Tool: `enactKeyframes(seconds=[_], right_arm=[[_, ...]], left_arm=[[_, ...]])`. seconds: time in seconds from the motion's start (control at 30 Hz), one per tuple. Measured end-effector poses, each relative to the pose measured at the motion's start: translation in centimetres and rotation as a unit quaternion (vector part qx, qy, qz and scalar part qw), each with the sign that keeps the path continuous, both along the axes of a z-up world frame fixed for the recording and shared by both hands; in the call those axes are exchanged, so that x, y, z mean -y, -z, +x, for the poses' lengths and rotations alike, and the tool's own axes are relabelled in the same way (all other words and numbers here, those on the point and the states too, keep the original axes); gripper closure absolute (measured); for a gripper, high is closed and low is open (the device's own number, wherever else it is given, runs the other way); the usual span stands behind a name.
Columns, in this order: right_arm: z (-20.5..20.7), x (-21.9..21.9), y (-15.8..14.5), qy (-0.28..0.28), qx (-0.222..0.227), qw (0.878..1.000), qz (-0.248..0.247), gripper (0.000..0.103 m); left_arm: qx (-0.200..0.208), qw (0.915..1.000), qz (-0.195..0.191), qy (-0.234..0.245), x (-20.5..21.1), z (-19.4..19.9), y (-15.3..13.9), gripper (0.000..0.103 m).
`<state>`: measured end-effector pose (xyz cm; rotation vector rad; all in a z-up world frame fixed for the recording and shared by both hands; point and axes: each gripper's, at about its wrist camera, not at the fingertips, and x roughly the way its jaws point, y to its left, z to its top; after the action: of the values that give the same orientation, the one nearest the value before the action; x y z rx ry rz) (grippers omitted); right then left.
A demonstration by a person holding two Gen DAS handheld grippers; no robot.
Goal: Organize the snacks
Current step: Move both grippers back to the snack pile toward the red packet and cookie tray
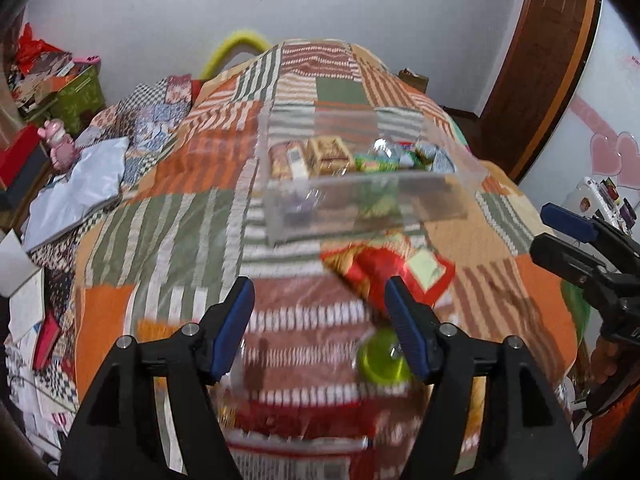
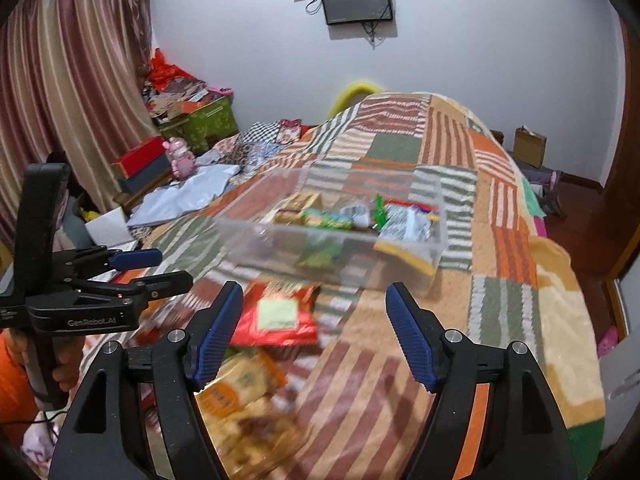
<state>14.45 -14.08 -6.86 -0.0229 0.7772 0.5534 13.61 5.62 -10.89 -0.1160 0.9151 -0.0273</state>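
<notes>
Left gripper point(image 1: 320, 316): jaws spread wide, nothing between blue pads point(image 1: 234, 326), fingers pointing forward and slightly down. Seen from right wrist view, left gripper point(image 2: 160, 266) sits left of right jaws, side-on, fingers pointing right, jaws parted. Person's hand point(image 2: 64, 372) wraps its handle from below, orange sleeve behind.

Right gripper point(image 2: 314, 332): jaws spread wide, nothing gripped, pads point(image 2: 412, 336) angled outward. In left wrist view, right gripper point(image 1: 560, 236) enters from right of left jaws, fingers pointing left, jaws parted.
</notes>
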Motion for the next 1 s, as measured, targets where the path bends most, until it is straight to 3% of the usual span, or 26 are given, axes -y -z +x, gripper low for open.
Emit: enactKeyframes(seconds=[0.5,0.73,1.0], right_arm=[[-4.9,-1.1,3.5,-0.034,-0.049,0.998,0.0,0.031],[-5.9,-1.5,5.2,-0.044,-0.075,0.996,-0.004,0.031],[-6.6,-2.0,6.4,-0.051,-0.078,0.995,-0.021,0.021]], left_arm=[[-0.068,0.997,-0.027,-0.028,-2.5,-6.2,4.1,0.036],[-0.092,0.9948,-0.034,-0.027,-2.9,-8.0,6.1,0.019],[-0.089,0.9956,-0.03,-0.01,-2.1,-7.8,6.9,0.005]])
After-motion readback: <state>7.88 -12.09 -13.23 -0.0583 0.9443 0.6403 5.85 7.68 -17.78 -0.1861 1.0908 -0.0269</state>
